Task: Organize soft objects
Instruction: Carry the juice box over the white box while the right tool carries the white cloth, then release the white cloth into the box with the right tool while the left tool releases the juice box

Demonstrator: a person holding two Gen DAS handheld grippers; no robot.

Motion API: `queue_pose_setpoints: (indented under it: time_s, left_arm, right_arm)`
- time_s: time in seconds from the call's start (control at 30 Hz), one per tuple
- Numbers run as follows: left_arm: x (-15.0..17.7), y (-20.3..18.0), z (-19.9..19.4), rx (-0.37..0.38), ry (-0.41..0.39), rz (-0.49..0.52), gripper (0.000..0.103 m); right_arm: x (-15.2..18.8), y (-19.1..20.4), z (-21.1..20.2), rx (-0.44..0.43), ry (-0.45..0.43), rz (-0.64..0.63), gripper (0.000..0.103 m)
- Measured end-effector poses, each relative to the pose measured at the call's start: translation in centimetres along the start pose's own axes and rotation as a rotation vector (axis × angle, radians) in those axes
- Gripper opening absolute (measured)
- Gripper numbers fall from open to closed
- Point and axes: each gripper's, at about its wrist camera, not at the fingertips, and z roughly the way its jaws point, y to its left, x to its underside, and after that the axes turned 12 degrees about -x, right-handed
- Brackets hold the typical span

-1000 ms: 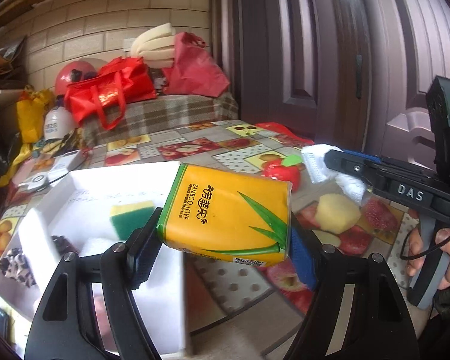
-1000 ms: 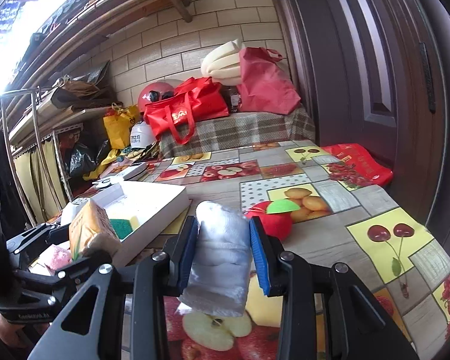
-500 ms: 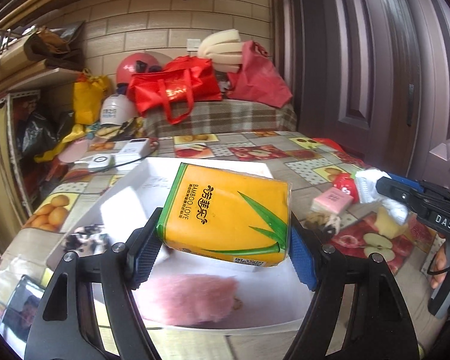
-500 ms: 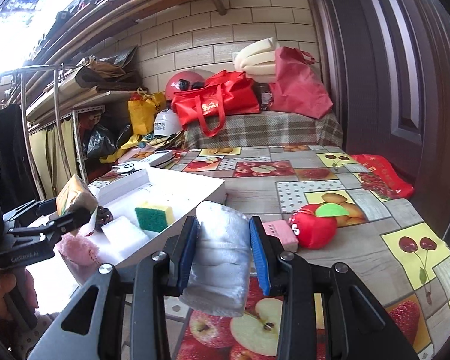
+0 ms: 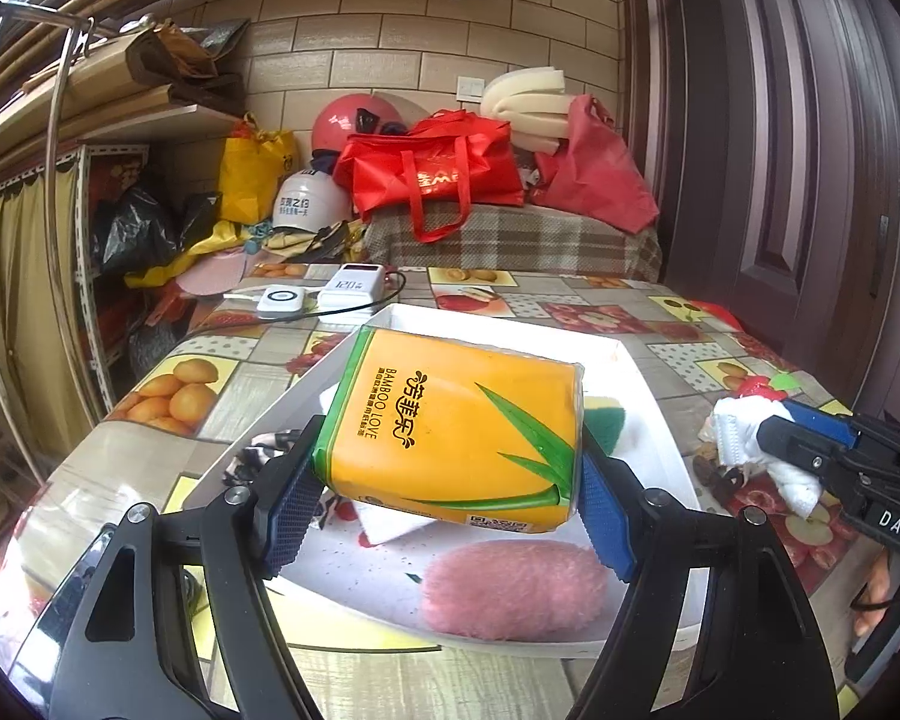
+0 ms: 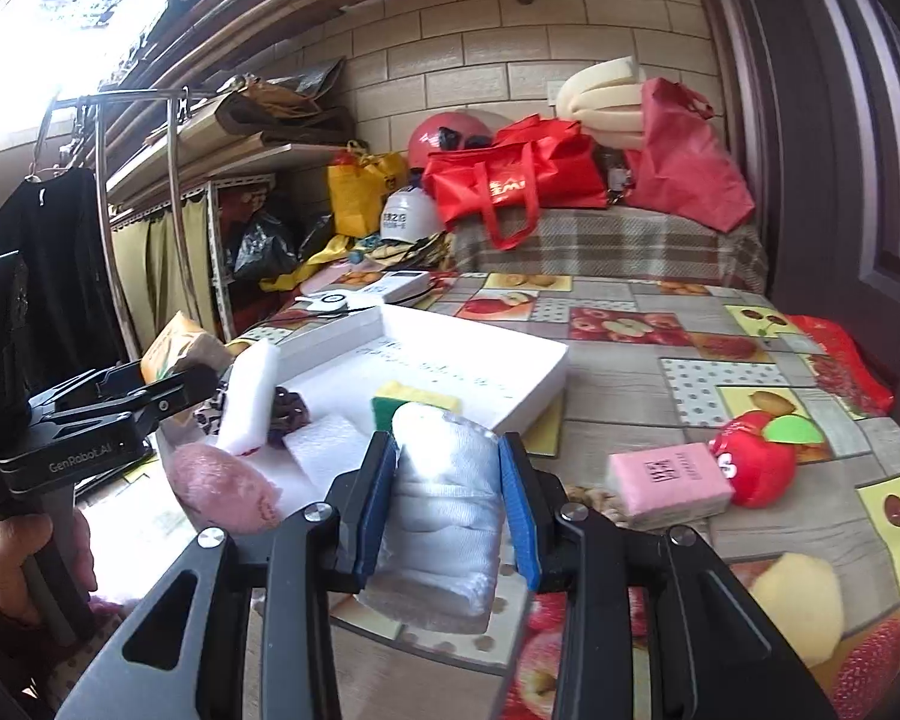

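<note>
My left gripper (image 5: 444, 510) is shut on a yellow tissue pack (image 5: 456, 426) and holds it above the white tray (image 5: 660, 414). The tray holds a pink fluffy ball (image 5: 513, 591), a green-yellow sponge (image 5: 606, 414), white foam pieces and a dark patterned cloth. My right gripper (image 6: 447, 510) is shut on a white rolled towel (image 6: 444, 504), held low beside the tray's near right corner. In the right wrist view the tray (image 6: 510, 354) shows the pink ball (image 6: 222, 492), the sponge (image 6: 414, 399) and a white foam roll (image 6: 249, 396).
On the fruit-print tablecloth right of the tray lie a pink tissue packet (image 6: 669, 483), a red apple plush (image 6: 756, 462) and a yellow sponge (image 6: 795, 600). A power bank (image 5: 354, 291) with cables lies behind the tray. Bags and helmets crowd the back. A door stands at the right.
My left gripper has carried the tissue pack left and over the tray. My right gripper has moved closer to the tray with the towel still in it.
</note>
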Motion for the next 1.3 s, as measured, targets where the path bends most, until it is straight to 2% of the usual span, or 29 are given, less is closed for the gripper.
queue_pose_setpoints:
  time_s: [0.33,0.47,0.67,0.8,0.9,0.97,1.03,1.13,1.23,1.3]
  left_arm:
    - [0.1,1.8,0.9,-0.033,0.045,-0.053,0.076]
    - [0.1,2.8,1.2,-0.051,0.062,-0.083,0.077]
    - [0.2,4.3,2.3,-0.029,0.128,-0.158,0.076]
    - [0.3,4.6,2.8,-0.018,0.158,-0.178,0.076]
    - [0.3,4.7,3.4,-0.015,0.188,-0.179,0.076]
    - [0.4,4.5,4.3,-0.013,0.234,-0.171,0.076]
    - [0.4,4.0,5.7,-0.001,0.302,-0.144,0.077]
    - [-0.2,2.6,7.0,-0.024,0.313,-0.063,0.077]
    - [-0.2,0.9,8.5,-0.017,0.355,-0.001,0.077]
    - [-0.5,0.0,9.1,0.001,0.344,0.020,0.077]
  right_arm:
    - [-0.2,2.3,3.3,-0.105,0.058,-0.008,0.035]
    - [-0.1,2.7,4.7,-0.175,0.106,0.008,0.035]
    - [0.1,2.7,7.2,-0.238,0.217,0.041,0.035]
    - [-0.1,1.2,9.3,-0.224,0.265,0.108,0.034]
    - [-0.9,0.1,10.0,-0.139,0.241,0.121,0.034]
    - [-1.0,-1.1,10.0,-0.130,0.223,0.173,0.034]
    - [-0.9,-1.5,9.7,-0.126,0.211,0.197,0.034]
    - [-0.8,-1.6,9.5,-0.128,0.211,0.211,0.034]
    - [-0.9,-1.6,9.5,-0.128,0.207,0.207,0.034]
    - [-1.0,-1.4,9.6,-0.127,0.205,0.199,0.034]
